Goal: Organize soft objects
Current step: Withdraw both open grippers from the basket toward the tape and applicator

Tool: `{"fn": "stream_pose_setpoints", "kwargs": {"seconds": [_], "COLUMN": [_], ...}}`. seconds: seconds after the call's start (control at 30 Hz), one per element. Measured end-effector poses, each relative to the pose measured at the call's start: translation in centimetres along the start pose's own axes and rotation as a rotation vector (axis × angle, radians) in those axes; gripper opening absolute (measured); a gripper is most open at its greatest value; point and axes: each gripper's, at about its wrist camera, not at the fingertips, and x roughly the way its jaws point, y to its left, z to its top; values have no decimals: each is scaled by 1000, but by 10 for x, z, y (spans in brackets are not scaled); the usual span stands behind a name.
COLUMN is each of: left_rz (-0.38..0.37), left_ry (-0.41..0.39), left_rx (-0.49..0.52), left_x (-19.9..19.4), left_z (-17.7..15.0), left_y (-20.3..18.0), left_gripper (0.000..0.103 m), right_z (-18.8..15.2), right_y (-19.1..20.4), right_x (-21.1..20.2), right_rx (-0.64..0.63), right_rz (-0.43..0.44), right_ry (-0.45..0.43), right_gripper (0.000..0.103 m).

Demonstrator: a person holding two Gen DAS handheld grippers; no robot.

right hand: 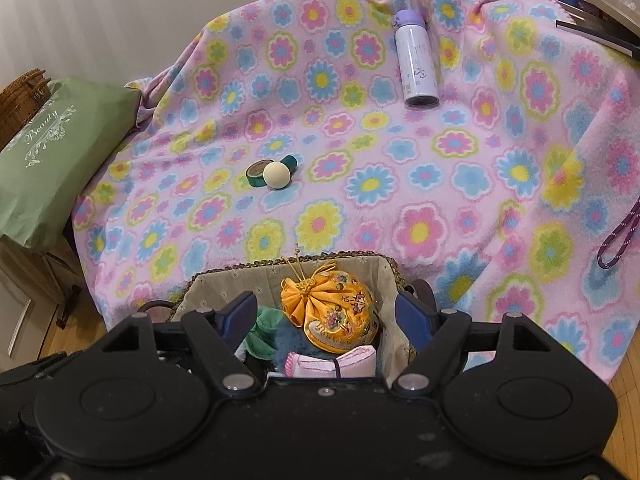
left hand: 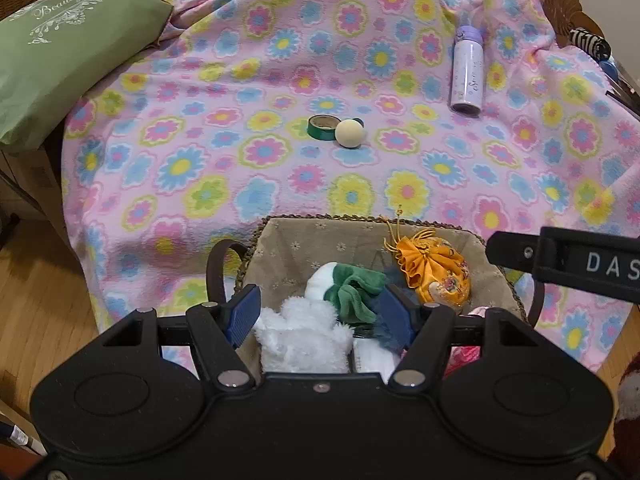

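A fabric-lined woven basket (left hand: 296,236) (right hand: 224,284) stands at the near edge of the flowered blanket. In it lie a white fluffy toy (left hand: 304,332), a green cloth (left hand: 352,288) (right hand: 264,332), an orange embroidered pouch (left hand: 436,268) (right hand: 340,312) and a pink knitted item (right hand: 332,362). My left gripper (left hand: 322,312) is open above the white toy and green cloth. My right gripper (right hand: 326,316) is open above the pouch and holds nothing; part of it shows in the left wrist view (left hand: 560,264).
On the blanket (left hand: 280,80) (right hand: 440,160) lie a cream ball (left hand: 349,132) (right hand: 277,175), green tape rolls (left hand: 322,127) (right hand: 257,173) and a purple bottle (left hand: 467,70) (right hand: 416,60). A green pillow (left hand: 60,48) (right hand: 52,152) is at left. A purple cord (right hand: 618,236) hangs right.
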Motion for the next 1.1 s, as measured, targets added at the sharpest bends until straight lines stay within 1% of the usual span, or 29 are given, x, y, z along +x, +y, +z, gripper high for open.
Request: {"fn": "stream_pose_setpoints", "kwargs": {"seconds": [0.67,0.8,0.87,0.97,1.1], "left_rz": [46,62,65,71,87], "left_ry": [-31,-36,-36,-37,-57], "left_rx": [-18,-16,-12,3,36], "left_x": [-4,-3,-2,-1,2], "left_z": [4,6,6,9,20], "left_y": [7,8,9,10,11], "left_gripper": [63,64,68,68,68], "right_z": [1,1,0,0,7], "right_y": [-1,0,1,3,4], "right_x": [4,5,7,10,15], "right_rx": [-19,-41,-50,-80,-122], "right_rz": [-25,-31,-32,-39,-50], "right_ry": [33,39,43,49,37], "right_gripper": [76,76,76,76,76]}}
